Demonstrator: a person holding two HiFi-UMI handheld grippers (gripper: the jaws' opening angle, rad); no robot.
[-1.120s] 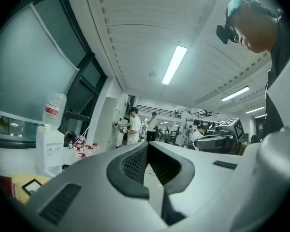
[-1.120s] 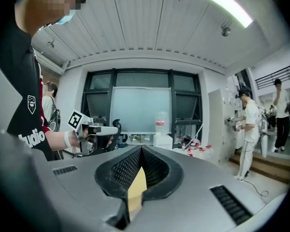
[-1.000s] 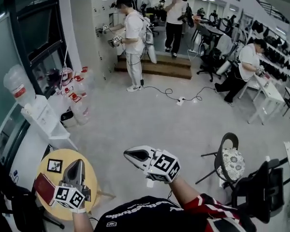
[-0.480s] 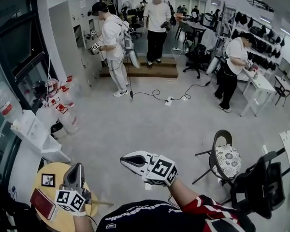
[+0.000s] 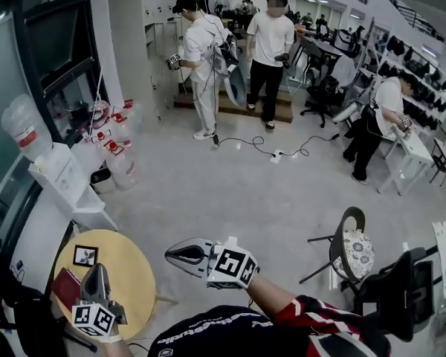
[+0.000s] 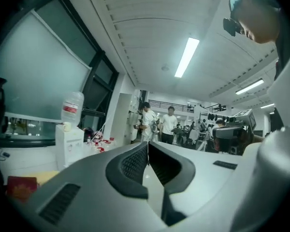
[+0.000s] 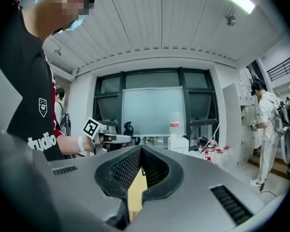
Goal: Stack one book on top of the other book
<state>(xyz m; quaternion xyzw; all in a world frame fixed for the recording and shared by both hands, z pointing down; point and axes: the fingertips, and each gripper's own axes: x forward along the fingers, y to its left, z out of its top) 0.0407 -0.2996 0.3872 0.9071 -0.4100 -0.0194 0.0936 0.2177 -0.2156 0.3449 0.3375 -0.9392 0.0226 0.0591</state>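
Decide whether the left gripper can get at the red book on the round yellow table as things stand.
Probably yes: the left gripper hangs over the table right beside the red book, with nothing between them. Its jaws are shut, so they must open first.

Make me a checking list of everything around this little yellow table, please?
Surface: round yellow table.
Job's things: red book and black-edged book lie side by side, not stacked.
Clutter: nothing seen.
Grippers: left gripper over the table, right gripper over the floor; both shut, empty.
Cables: power strip cable across the floor, far off.
Surroundings: water dispenser, chair, people working.
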